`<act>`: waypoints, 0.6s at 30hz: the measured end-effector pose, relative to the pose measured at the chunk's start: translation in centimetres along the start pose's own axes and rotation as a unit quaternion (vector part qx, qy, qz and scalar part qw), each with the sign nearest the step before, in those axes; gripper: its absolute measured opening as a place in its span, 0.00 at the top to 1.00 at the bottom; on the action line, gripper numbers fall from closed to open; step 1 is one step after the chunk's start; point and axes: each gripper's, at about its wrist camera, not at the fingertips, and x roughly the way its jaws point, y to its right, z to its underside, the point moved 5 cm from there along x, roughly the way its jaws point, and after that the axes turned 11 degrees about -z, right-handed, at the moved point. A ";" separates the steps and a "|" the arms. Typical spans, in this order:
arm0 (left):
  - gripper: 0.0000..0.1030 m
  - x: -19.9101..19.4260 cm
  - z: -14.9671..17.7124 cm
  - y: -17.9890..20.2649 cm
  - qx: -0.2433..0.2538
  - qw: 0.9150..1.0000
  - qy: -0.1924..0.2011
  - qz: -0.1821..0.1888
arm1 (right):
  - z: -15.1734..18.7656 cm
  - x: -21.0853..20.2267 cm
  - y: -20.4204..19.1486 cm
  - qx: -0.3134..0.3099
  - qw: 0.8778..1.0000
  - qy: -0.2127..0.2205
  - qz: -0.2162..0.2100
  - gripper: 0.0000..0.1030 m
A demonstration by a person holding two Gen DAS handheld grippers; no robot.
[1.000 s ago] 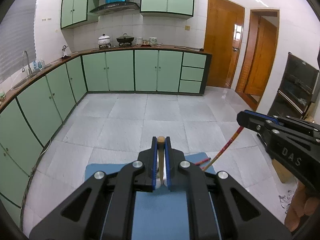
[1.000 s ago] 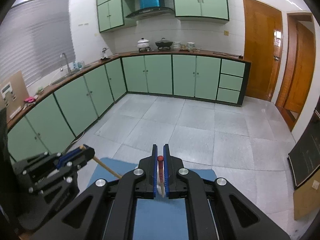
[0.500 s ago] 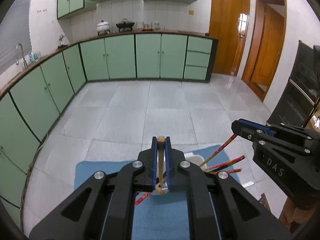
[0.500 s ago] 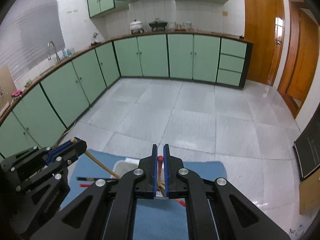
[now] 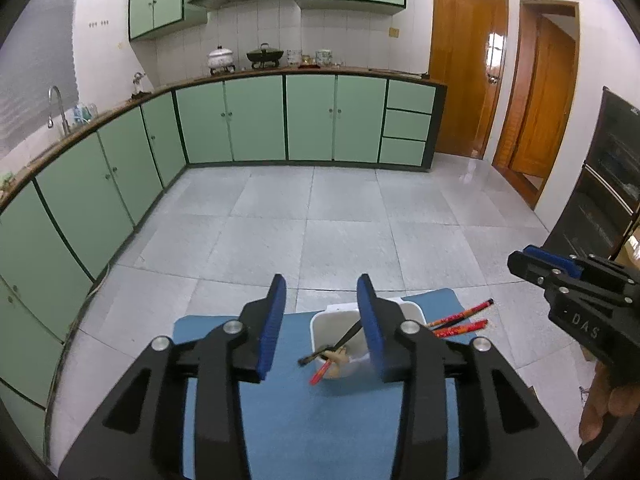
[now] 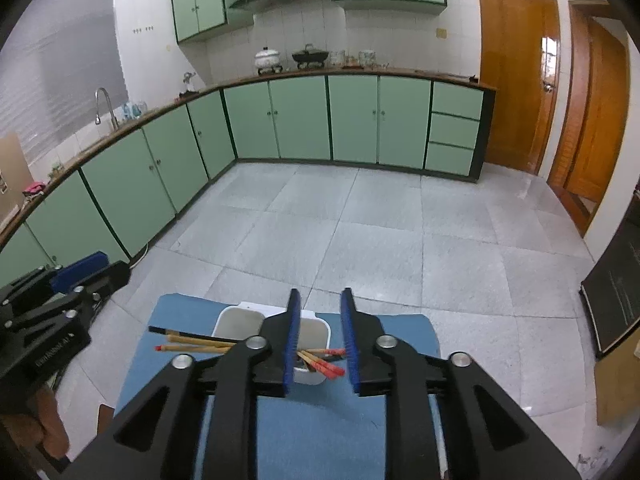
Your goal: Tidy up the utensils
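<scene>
Just beyond the spread left claw [image 5: 322, 320], chopsticks [image 5: 334, 350] seemingly inside the tub [image 5: 320, 324].

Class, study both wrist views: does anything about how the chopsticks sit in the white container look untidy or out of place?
Yes. The chopsticks lie crosswise over the white rectangular plastic container instead of inside it, ends overhanging both rims onto the blue mat. They point different ways, mixed black, wooden and red-tipped. Both the left gripper and right gripper are open and empty.

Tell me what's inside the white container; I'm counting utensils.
Chopsticks lie across the white container, ends sticking past its rim: red-tipped, tan and dark ones. The right hand-held gripper hides its middle, so no count.
</scene>
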 end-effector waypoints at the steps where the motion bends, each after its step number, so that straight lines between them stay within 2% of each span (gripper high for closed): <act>1: 0.56 -0.7 0.2 -0.1 0.000 1.000 0.003 -0.001 | 0.2 -0.8 -0.1 -0.002 1.000 0.005 0.002 0.71; 2: 0.47 -1.7 0.4 -0.4 0.000 1.000 0.007 -0.003 | 0.5 -1.7 -0.4 -0.006 1.000 0.010 0.005 0.68; 5: 0.31 -4.5 1.5 -0.8 0.006 0.999 0.025 -0.024 | 1.8 -4.0 -1.4 -0.015 1.000 0.020 0.009 0.55; 7: 0.28 -6.0 2.5 -0.9 0.014 0.999 0.029 -0.028 | 2.8 -5.6 -2.2 -0.020 0.999 0.032 0.014 0.38; 14: 0.15 -12.7 8.1 -3.2 -0.021 0.999 0.039 0.010 | 8.0 -11.6 -5.7 -0.055 0.995 0.079 0.029 0.13; 16: 0.14 -14.4 10.0 -3.8 -0.023 0.999 0.045 0.015 | 10.2 -13.6 -6.6 -0.067 0.992 0.096 0.038 0.06; 18: 0.13 -16.6 12.4 -4.5 -0.030 0.998 0.052 0.019 | 12.1 -14.8 -7.3 -0.071 0.991 0.105 0.038 0.06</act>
